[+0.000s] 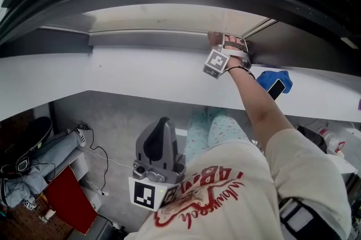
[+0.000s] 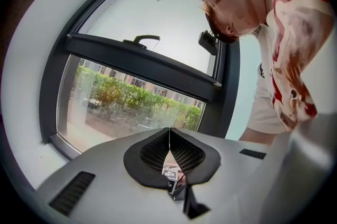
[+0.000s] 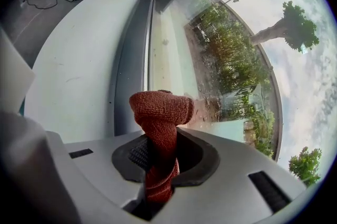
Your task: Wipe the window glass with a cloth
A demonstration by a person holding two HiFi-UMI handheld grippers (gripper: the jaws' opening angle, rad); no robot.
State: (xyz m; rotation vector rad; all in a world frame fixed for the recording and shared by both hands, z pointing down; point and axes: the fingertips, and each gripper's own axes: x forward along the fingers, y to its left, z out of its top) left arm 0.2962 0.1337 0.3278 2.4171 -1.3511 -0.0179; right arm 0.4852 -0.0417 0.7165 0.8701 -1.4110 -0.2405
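Right gripper view: the one rust-red cloth [image 3: 160, 123], a nubbly woven piece rolled into a thick cord, stands lengthwise out of the right gripper [image 3: 160, 160]. The jaws are clamped on its lower part. Its upper end folds over toward the window glass [image 3: 221, 60], just beside the dark grey frame [image 3: 131, 70]; whether it touches the pane cannot be told. The left gripper [image 2: 169, 133] is low by the person's torso, its two ribbed black pads pressed together with nothing between them. One crumpled blue item [image 1: 272, 78] lies on the white sill [image 1: 141, 75].
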